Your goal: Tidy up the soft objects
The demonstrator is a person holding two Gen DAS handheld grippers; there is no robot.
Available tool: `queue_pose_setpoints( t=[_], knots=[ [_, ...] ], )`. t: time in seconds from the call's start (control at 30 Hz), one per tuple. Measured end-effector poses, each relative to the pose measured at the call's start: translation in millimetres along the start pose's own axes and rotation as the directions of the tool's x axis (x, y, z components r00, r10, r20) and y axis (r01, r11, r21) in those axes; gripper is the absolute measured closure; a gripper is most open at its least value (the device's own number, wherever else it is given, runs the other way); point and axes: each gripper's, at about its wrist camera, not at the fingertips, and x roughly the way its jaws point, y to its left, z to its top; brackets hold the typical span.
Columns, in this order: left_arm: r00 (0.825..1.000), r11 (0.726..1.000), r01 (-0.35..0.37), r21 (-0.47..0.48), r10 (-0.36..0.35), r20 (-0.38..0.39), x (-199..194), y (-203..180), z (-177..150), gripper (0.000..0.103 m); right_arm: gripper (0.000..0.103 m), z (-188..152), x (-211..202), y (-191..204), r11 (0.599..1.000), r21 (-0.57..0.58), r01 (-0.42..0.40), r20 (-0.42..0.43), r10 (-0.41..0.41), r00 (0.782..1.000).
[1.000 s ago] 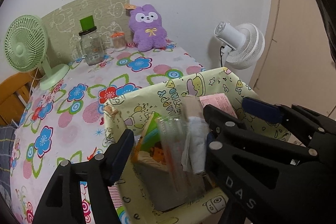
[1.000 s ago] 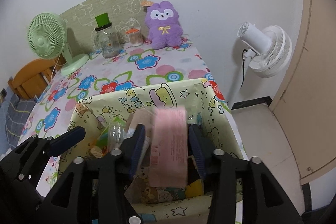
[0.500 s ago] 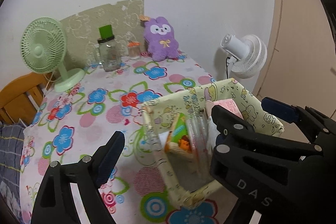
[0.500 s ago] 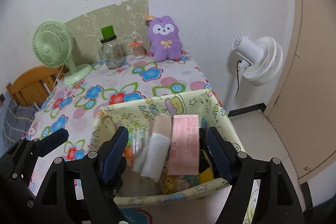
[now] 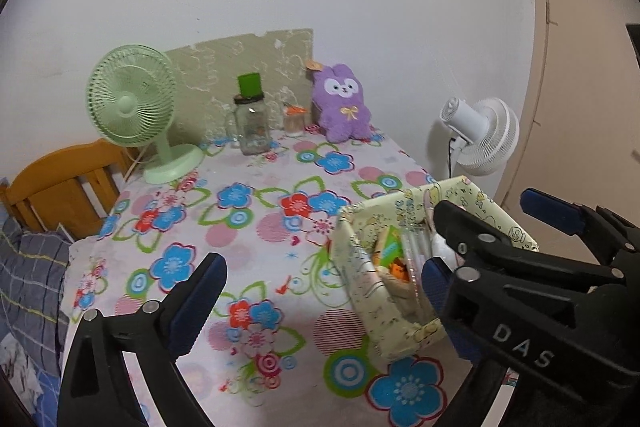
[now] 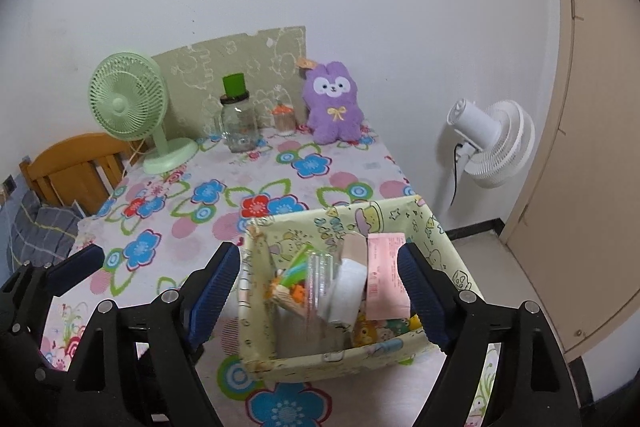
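The pale yellow cartoon-print fabric bin (image 6: 344, 355) sits near the front right edge of the desk (image 6: 224, 211), right between the wide-spread fingers of the right gripper (image 6: 320, 291), which aren't holding anything; the left gripper (image 5: 320, 291) is also wide open and empty, with the bin just beside its right finger (image 5: 472, 251). Stuffed upright in the bin are a flat pink paper-looking packet (image 6: 386, 275), a rolled white-and-beige cloth (image 6: 348, 283) and a crinkly clear plastic piece (image 6: 320, 279) (plus something orange and green I can't make out). The fuzzy purple plush bunny (image 6: 334, 109) sits upright at the back by the wall, well apart from both grippers.
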Motion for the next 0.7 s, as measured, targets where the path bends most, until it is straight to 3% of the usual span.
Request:
queue_pose_setpoints(
  t=[0.7],
  knots=[
    [0.986, 0.992, -0.104, -0.078, 0.113, 0.120, -71, 54, -12, 0.000, 0.011, 2, -62, 32, 0.999, -0.042, -0.023, 0.128, 0.029, 0.991]
  ],
)
